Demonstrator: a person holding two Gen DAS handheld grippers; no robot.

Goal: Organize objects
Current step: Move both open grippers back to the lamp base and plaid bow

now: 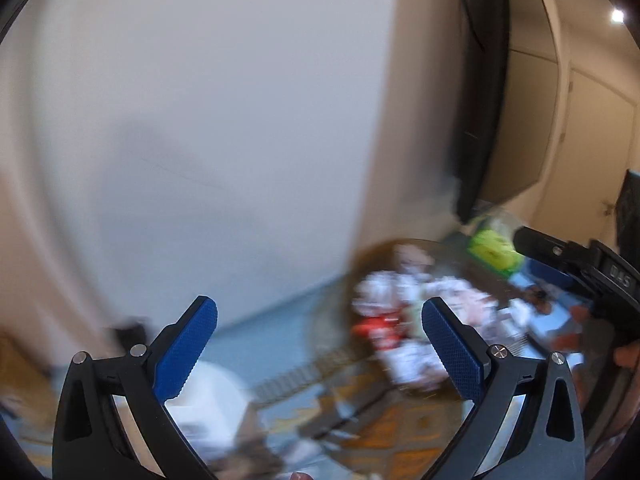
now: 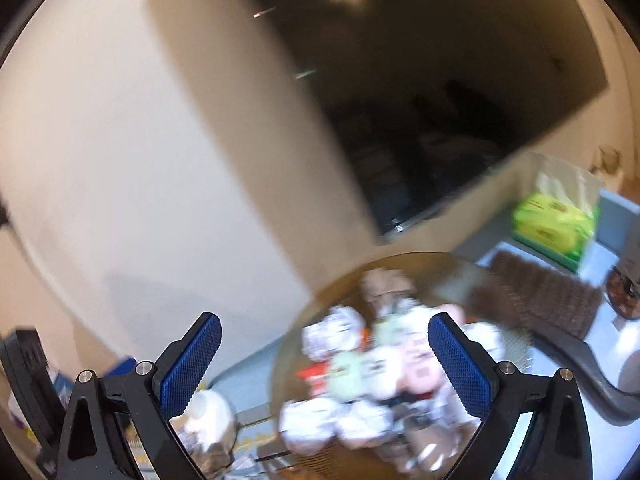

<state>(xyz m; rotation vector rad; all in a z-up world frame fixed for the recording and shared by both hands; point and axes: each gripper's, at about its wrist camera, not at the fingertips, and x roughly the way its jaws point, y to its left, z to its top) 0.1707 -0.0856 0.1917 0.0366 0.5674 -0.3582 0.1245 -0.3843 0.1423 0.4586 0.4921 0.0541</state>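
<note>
Both views are blurred by motion. A heap of small wrapped packets [image 2: 360, 372], white, pink, pale green and red, lies on a round glass table [image 2: 460, 268]. My right gripper [image 2: 325, 364] hangs open above the heap's near side, with nothing between its blue pads. The same heap of packets [image 1: 404, 320] shows in the left wrist view, on the glass table [image 1: 448, 248]. My left gripper [image 1: 320, 356] is open and empty, to the left of the heap and above the table's edge. The right gripper's black body [image 1: 576, 268] shows at the right edge.
A white wall [image 1: 200, 120] fills most of both views, with a dark TV screen [image 2: 420, 80] mounted beside it. A green tissue pack [image 2: 554, 222] stands on a grey shelf behind the table. A brown brush-like object [image 2: 544, 300] lies to the right. A white rounded object [image 2: 212, 416] sits low left.
</note>
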